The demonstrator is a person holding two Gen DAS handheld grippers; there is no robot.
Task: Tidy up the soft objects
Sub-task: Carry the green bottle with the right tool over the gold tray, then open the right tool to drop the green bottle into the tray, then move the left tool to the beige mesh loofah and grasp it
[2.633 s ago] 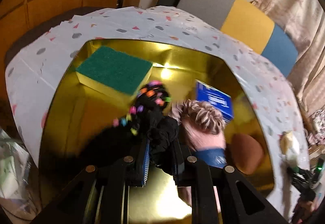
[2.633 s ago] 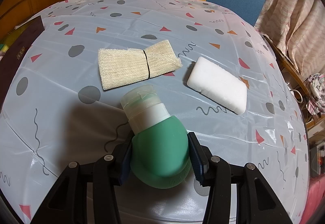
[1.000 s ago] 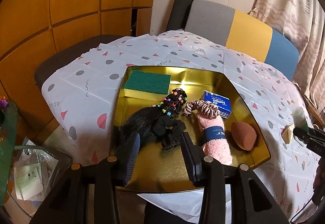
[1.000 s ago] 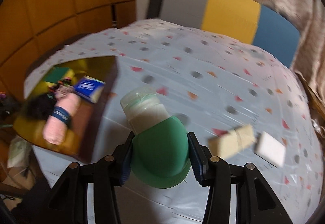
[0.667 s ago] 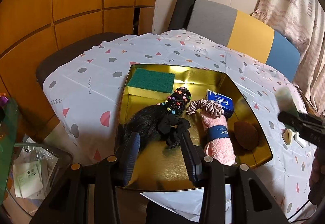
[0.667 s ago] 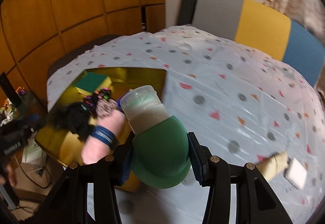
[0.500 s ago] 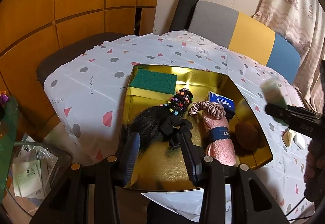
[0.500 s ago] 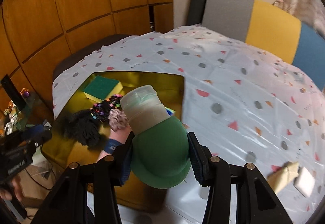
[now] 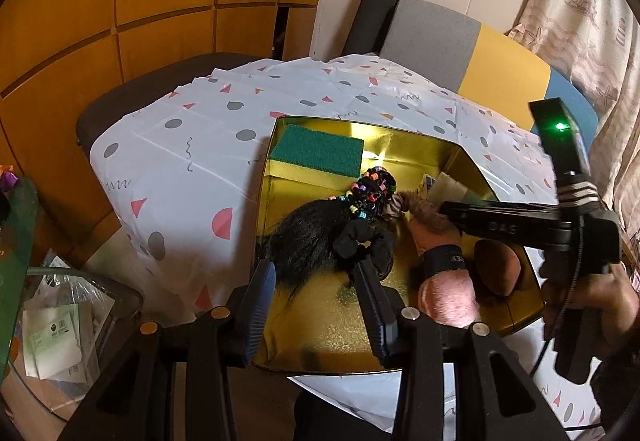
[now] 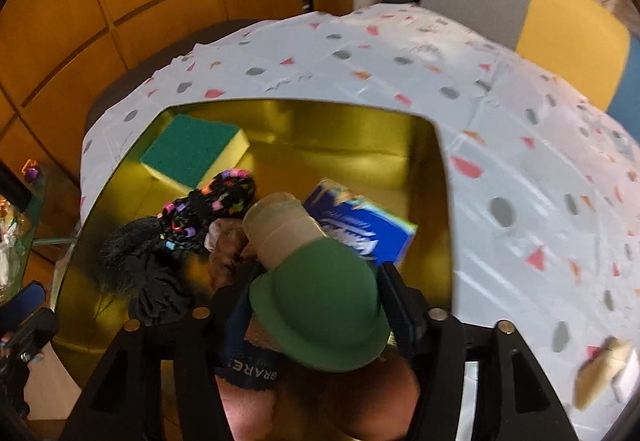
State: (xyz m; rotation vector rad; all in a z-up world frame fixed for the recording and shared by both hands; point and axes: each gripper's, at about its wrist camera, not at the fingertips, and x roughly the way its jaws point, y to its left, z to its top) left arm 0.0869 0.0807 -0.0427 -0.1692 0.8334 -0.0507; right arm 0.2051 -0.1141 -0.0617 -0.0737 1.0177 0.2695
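A shiny gold tray (image 9: 472,165) with low metallic walls sits on a table under a glossy white cloth (image 9: 192,161) printed with grey dots and pink triangles. The right gripper (image 10: 316,281) hangs over the tray with a squat green squeeze bottle (image 10: 320,305) between its ribbed blue pads; the bottle has a smooth rubbery body and a pale translucent cap pointing away from the camera. Its jaws are opening, and a gap shows on the right side of the bottle, so the pads seem no longer to press it. In the tray lie a rectangular sponge (image 9: 318,153) with a rough green top and yellow foam below, a tuft of black hair (image 9: 304,237) bound with small bright beads, a crinkled black scrunchie (image 9: 360,241), a fluffy pink sock (image 9: 448,293) with a dark band, a smooth brown egg-shaped sponge (image 9: 498,261) and a blue tissue pack (image 10: 360,229). The left gripper (image 9: 316,305) is held above the near edge of the tray, jaws apart and empty.
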